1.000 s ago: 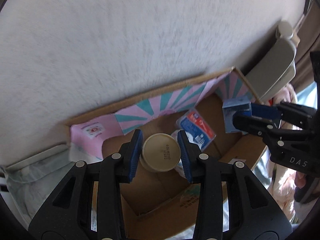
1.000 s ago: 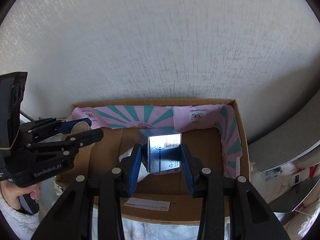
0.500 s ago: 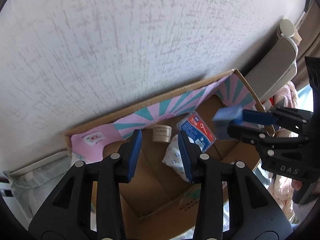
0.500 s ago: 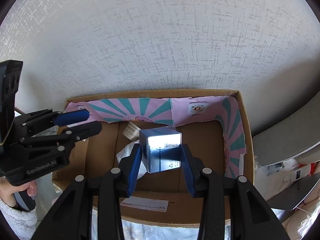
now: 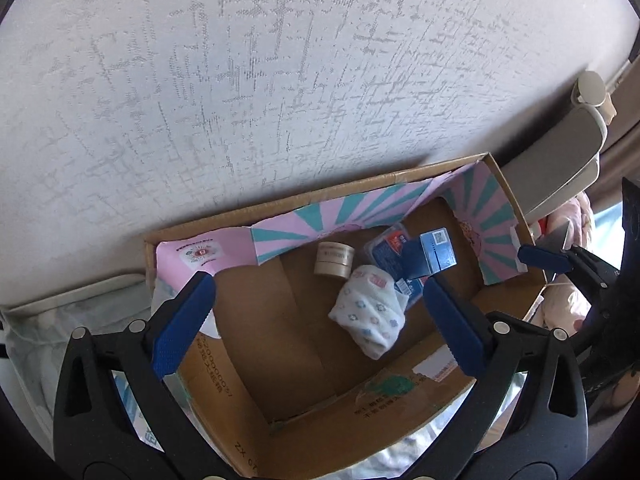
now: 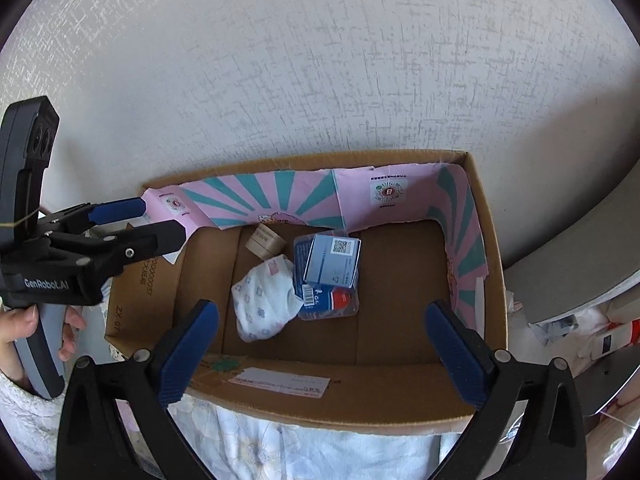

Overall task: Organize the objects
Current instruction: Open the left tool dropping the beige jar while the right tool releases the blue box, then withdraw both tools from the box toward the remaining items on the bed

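Observation:
A cardboard box (image 6: 486,216) with a pink and teal lining stands against the wall; it also shows in the left wrist view (image 5: 320,404). Inside lie a beige tape roll (image 5: 334,259) (image 6: 266,242), a white patterned cloth bundle (image 5: 370,316) (image 6: 266,304), a clear blue-and-red packet (image 5: 390,254) (image 6: 330,300) and a small blue box (image 5: 434,254) (image 6: 332,260) on top of the packet. My left gripper (image 5: 320,312) (image 6: 140,224) is open and empty above the box's left side. My right gripper (image 6: 322,344) is open and empty above the box; one of its fingers (image 5: 542,258) shows at the right.
A textured white wall (image 6: 320,80) rises behind the box. A grey chair part (image 5: 560,164) stands to the right. Floral bedding (image 6: 280,448) lies under the box's near edge. Clutter (image 6: 600,340) lies at the right.
My left gripper let go of the tape roll, which now lies in the box. My right gripper opened and the blue box dropped onto the packet. Both grippers have opened wide.

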`<state>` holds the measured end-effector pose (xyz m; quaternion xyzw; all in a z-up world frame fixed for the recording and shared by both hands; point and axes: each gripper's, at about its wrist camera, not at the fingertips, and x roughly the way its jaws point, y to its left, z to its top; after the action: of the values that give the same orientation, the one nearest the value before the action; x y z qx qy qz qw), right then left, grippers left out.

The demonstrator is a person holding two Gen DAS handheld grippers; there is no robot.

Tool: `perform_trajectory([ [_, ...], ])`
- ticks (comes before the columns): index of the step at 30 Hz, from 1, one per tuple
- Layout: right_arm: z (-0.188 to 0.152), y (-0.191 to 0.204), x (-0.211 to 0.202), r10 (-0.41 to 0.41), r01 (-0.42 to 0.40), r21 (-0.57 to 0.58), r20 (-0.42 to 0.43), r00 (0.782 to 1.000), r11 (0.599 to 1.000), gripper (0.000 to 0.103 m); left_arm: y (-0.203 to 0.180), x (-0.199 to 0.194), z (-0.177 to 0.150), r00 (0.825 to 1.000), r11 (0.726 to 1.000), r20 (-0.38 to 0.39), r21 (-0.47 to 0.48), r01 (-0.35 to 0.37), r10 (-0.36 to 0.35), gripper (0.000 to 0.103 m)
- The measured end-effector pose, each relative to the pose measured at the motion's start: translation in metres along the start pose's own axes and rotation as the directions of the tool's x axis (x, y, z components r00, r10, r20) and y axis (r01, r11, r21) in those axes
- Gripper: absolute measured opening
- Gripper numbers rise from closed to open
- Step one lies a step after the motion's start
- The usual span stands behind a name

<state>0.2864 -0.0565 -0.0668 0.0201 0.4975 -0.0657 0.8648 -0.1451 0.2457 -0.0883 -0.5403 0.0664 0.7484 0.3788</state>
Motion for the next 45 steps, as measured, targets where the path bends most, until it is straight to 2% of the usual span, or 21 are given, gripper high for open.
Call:
perform_trajectory([
  [9, 0.0, 0.01, -0.008, 0.006, -0.006, -0.031, 0.001, 1.0, 1.0, 0.103, -0.01, -0.02, -0.006, 0.999, 0.999, 0.03, 0.026, -0.02, 0.019, 0.103],
  [16, -0.005, 0.017, -0.023, 0.032, -0.031, -0.049, 0.004, 0.999, 0.998, 0.103, -0.011, -0.053, -0.014, 0.993, 0.997, 0.093, 0.028, -0.072, 0.069, 0.103],
  [21, -0.009, 0.03, -0.049, 0.017, -0.01, -0.097, 0.073, 0.997, 0.995, 0.103, -0.012, -0.086, -0.023, 0.984, 0.996, 0.161, 0.026, -0.087, 0.082, 0.103],
  [24, -0.012, 0.041, -0.068, 0.016, -0.001, -0.134, 0.113, 0.993, 0.991, 0.103, -0.015, -0.109, -0.031, 0.971, 0.991, 0.207, 0.033, -0.132, 0.122, 0.103],
  [27, -0.016, 0.051, -0.085, 0.027, -0.001, -0.163, 0.153, 0.988, 0.987, 0.103, -0.013, -0.131, -0.043, 0.948, 0.979, 0.252, 0.008, -0.202, 0.193, 0.103],
  [30, -0.022, 0.061, -0.105, 0.054, -0.013, -0.194, 0.208, 0.977, 0.981, 0.103, -0.009, -0.152, -0.058, 0.935, 0.978, 0.288, -0.024, -0.208, 0.207, 0.103],
  [34, -0.034, 0.081, -0.123, 0.016, 0.057, -0.257, 0.272, 0.962, 0.965, 0.103, 0.0, -0.178, -0.083, 0.922, 0.975, 0.315, -0.07, -0.213, 0.224, 0.103],
  [37, -0.045, 0.09, -0.128, 0.055, 0.028, -0.287, 0.277, 0.959, 0.958, 0.103, 0.005, -0.196, -0.108, 0.914, 0.973, 0.335, -0.099, -0.206, 0.228, 0.103],
  [43, -0.075, 0.107, -0.137, 0.091, 0.021, -0.337, 0.312, 0.946, 0.941, 0.103, 0.004, -0.223, -0.163, 0.875, 0.957, 0.389, -0.141, -0.254, 0.29, 0.103],
  [45, -0.086, 0.111, -0.14, 0.102, 0.019, -0.345, 0.329, 0.939, 0.938, 0.103, 0.005, -0.228, -0.179, 0.868, 0.954, 0.398, -0.155, -0.256, 0.297, 0.103],
])
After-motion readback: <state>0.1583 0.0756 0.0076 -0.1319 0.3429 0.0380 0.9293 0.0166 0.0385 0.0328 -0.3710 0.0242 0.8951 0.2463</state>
